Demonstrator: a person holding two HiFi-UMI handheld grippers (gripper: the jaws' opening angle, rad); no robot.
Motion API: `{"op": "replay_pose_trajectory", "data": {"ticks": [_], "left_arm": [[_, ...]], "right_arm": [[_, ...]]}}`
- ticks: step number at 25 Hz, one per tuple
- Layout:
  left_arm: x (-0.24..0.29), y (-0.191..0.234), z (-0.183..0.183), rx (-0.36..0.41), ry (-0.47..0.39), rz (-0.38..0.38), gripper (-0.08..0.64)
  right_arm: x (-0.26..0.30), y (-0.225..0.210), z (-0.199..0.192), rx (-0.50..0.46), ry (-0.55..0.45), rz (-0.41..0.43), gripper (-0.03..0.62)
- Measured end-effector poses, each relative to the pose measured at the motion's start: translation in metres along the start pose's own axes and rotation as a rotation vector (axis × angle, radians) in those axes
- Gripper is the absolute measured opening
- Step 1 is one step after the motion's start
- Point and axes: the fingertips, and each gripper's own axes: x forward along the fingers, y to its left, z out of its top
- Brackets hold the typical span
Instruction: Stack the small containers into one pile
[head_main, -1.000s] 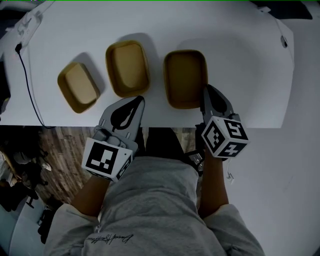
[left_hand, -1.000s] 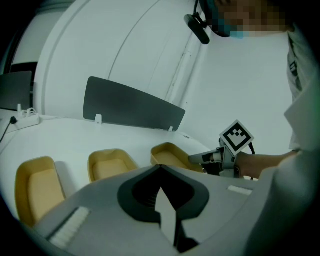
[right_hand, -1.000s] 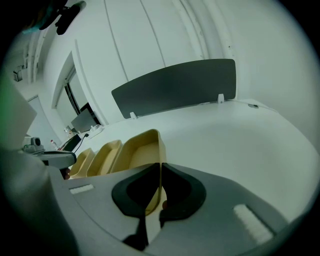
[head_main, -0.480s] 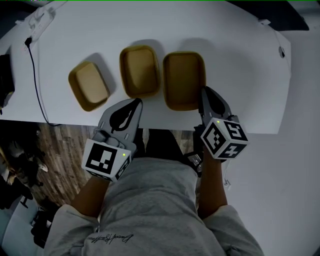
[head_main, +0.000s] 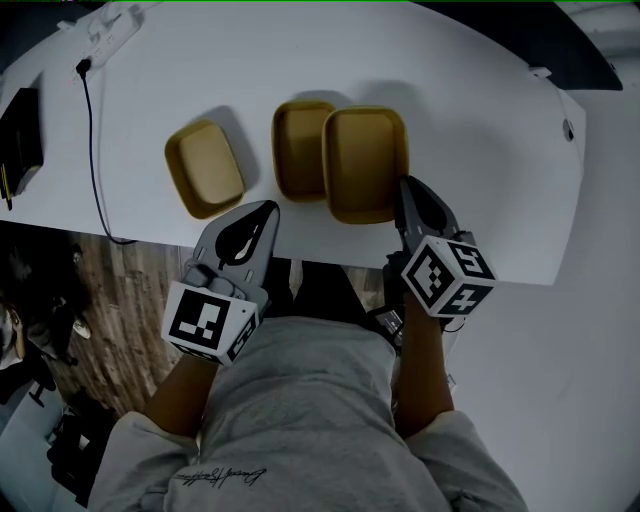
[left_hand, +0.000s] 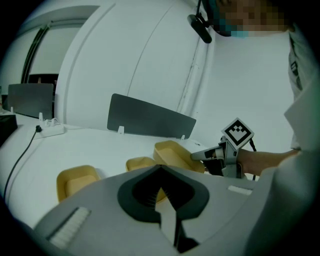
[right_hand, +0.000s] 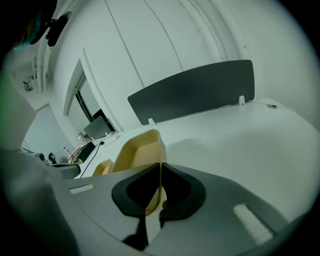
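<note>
The right gripper is clamped on the near right wall of the largest yellow container, whose left edge overlaps the middle container on the white counter. The smallest container sits apart at the left. The left gripper hovers at the near edge, jaws together and empty.
</note>
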Motion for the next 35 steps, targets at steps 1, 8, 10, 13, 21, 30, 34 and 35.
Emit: {"op": "replay_pose_trajectory", "data": {"ticks": [1,8,10,13,21,30,34,35], "left_arm": [[-0.002,0.002,0.000,-0.001,0.001,0.003,0.002],[-0.014,0.016,0.001,-0.006,-0.002,0.025,0.002],[-0.017,0.022,0.001,-0.008,-0.002,0.032,0.002],[-0.021,0.029,0.000,-0.010,-0.002,0.043,0.002],[-0.025,0.045,-0.004,-0.025,0.006,0.060,0.002],[-0.025,0.057,-0.009,-0.031,0.023,0.068,0.002],[-0.025,0.059,-0.012,-0.032,0.032,0.070,0.002],[-0.025,0.059,-0.013,-0.033,0.034,0.069,0.002]], "right_arm": [[0.002,0.004,0.000,-0.001,0.001,0.005,0.031],[0.017,0.026,0.000,0.001,0.011,0.040,0.031],[0.022,0.031,-0.001,0.001,0.016,0.045,0.031],[0.028,0.038,-0.002,0.006,0.021,0.053,0.031],[0.047,0.048,-0.010,0.006,0.048,0.055,0.031],[0.063,0.052,-0.021,0.017,0.071,0.051,0.031],[0.067,0.051,-0.025,0.019,0.077,0.044,0.031],[0.068,0.051,-0.026,0.018,0.078,0.041,0.031]]}}
